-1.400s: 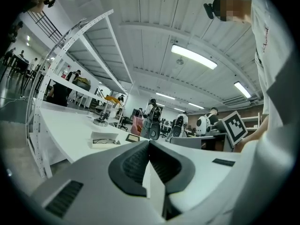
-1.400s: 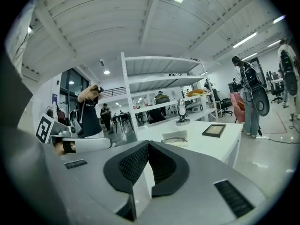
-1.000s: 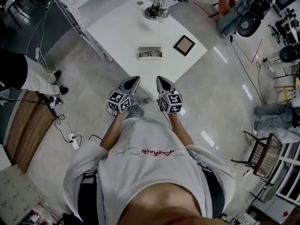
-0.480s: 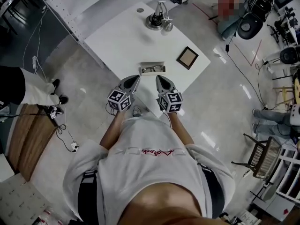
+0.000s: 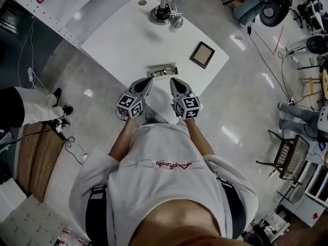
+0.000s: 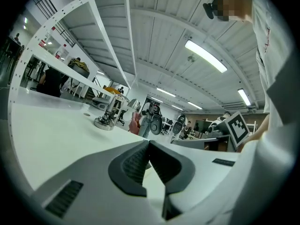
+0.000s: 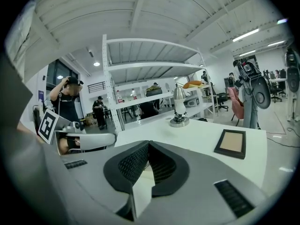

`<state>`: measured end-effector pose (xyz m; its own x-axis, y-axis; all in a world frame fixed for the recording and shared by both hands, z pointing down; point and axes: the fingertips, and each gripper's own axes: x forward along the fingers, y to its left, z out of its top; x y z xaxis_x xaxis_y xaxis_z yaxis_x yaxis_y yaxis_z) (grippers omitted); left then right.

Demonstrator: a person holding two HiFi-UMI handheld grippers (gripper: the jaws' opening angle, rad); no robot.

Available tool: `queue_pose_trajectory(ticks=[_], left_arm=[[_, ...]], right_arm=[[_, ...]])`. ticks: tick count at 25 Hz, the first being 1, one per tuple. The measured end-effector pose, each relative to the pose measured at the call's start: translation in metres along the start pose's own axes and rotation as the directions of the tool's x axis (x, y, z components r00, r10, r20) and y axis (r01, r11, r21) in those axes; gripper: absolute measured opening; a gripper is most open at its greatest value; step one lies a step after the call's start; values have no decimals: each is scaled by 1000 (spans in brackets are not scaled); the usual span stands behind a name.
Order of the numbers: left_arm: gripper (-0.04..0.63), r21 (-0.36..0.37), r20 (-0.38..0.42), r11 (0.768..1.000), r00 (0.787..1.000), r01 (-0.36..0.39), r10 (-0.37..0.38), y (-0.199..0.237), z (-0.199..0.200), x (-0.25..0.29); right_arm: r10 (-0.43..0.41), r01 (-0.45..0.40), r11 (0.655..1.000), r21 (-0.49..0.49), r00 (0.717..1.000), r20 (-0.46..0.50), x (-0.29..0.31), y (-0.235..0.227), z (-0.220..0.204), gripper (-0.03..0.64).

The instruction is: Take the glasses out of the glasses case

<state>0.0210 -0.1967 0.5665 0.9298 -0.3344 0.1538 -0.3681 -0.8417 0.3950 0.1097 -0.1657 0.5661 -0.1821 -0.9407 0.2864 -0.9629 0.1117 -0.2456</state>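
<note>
An open glasses case [image 5: 163, 69] lies near the front edge of the white table [image 5: 123, 40], with dark glasses inside it. Both grippers are held side by side just short of it. My left gripper [image 5: 148, 80] points at the case's left end, and its pads meet with nothing between them [image 6: 149, 142]. At the case's right end, my right gripper [image 5: 173, 80] is likewise shut and empty [image 7: 148, 143]. The case is hidden behind the jaws in both gripper views.
A dark picture frame [image 5: 202, 54] [image 7: 230, 143] lies to the right of the case. A metal stand [image 5: 165, 13] [image 6: 105, 121] is at the table's far side. Shelving [image 5: 46, 14] runs along the left. A person [image 5: 20, 99] stands at left, and a chair [image 5: 287, 165] at right.
The table and case have come closer in the head view. Both grippers, still shut, have moved forward, and their tips now almost reach the case.
</note>
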Motion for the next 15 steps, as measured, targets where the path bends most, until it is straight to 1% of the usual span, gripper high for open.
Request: queue_pose_trajectory(ticks=[3, 7, 10, 15], left_arm=[[3, -3, -16, 1000, 1000, -19, 19, 1, -3, 6], [3, -9, -13, 997, 997, -74, 73, 1, -3, 14], [3, -19, -20, 993, 993, -120, 120, 5, -6, 9], [3, -39, -40, 986, 986, -161, 160, 12, -21, 5]], right_arm=[[12, -12, 1000, 11, 1000, -12, 1, -8, -1, 12], [55, -54, 998, 17, 998, -37, 7, -21, 0, 12], [83, -81, 996, 31, 994, -64, 14, -23, -5, 12], [117, -113, 992, 49, 988, -105, 22, -24, -19, 12]])
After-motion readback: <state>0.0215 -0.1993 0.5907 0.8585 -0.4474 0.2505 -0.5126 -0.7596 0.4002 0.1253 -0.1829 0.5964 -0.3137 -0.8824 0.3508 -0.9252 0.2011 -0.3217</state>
